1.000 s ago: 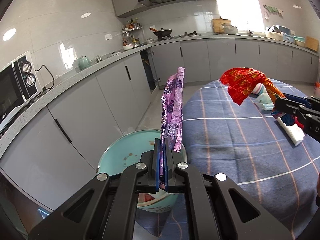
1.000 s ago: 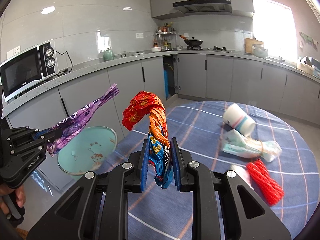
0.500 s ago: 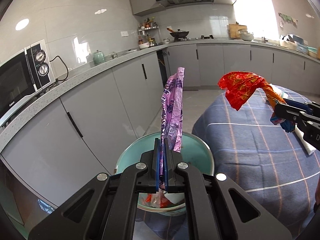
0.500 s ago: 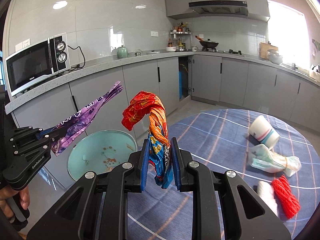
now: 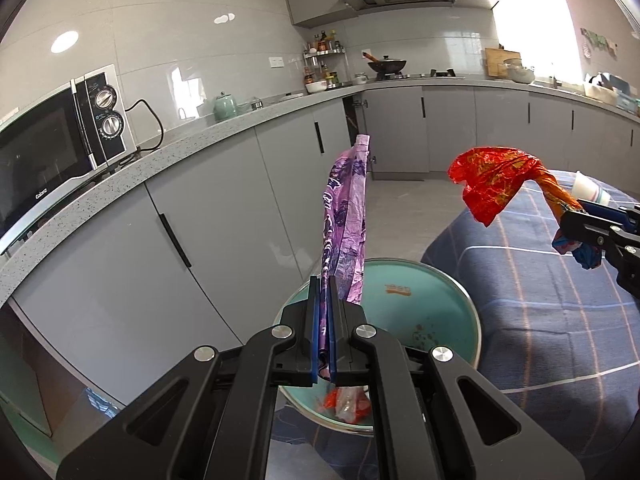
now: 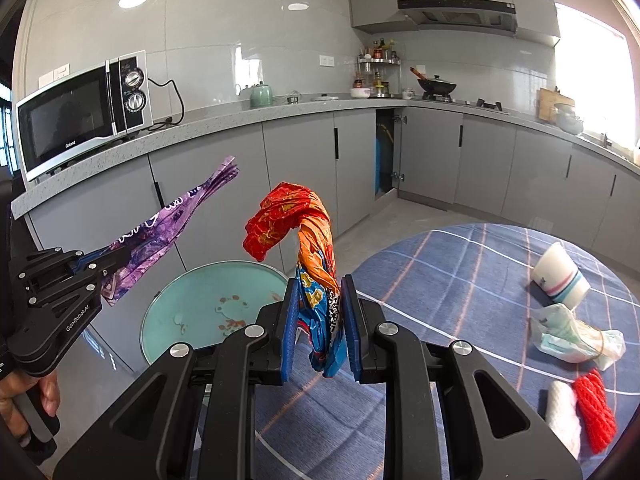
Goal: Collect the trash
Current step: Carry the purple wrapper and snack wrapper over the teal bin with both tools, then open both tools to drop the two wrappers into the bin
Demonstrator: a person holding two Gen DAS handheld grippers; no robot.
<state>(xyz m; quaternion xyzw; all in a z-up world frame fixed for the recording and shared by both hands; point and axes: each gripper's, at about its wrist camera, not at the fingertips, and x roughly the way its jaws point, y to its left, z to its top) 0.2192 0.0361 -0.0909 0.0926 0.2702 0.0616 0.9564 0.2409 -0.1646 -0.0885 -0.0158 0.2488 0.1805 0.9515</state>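
My left gripper [image 5: 325, 284] is shut on a purple wrapper [image 5: 347, 216] that stands up from its fingers, right over the teal bin [image 5: 440, 280] beside the table. My right gripper [image 6: 319, 284] is shut on a red and orange wrapper [image 6: 296, 220], held above the table edge just right of the bin [image 6: 192, 304]. The right gripper [image 5: 576, 216] with its red wrapper [image 5: 492, 180] shows at the right of the left wrist view. The left gripper [image 6: 108, 260] with its purple wrapper [image 6: 176, 216] shows at the left of the right wrist view. The bin holds some trash [image 5: 346, 404].
The round table with a blue checked cloth [image 6: 460, 280] carries a paper cup [image 6: 560, 276], a crumpled pale bag [image 6: 572, 332], a red net [image 6: 594, 408] and a white roll [image 6: 564, 416]. Grey cabinets [image 5: 224, 216] and a microwave [image 6: 80, 112] stand behind the bin.
Both grippers have moved left, off the table toward the bin, each still holding its wrapper. The bin has come more into the middle of both views.
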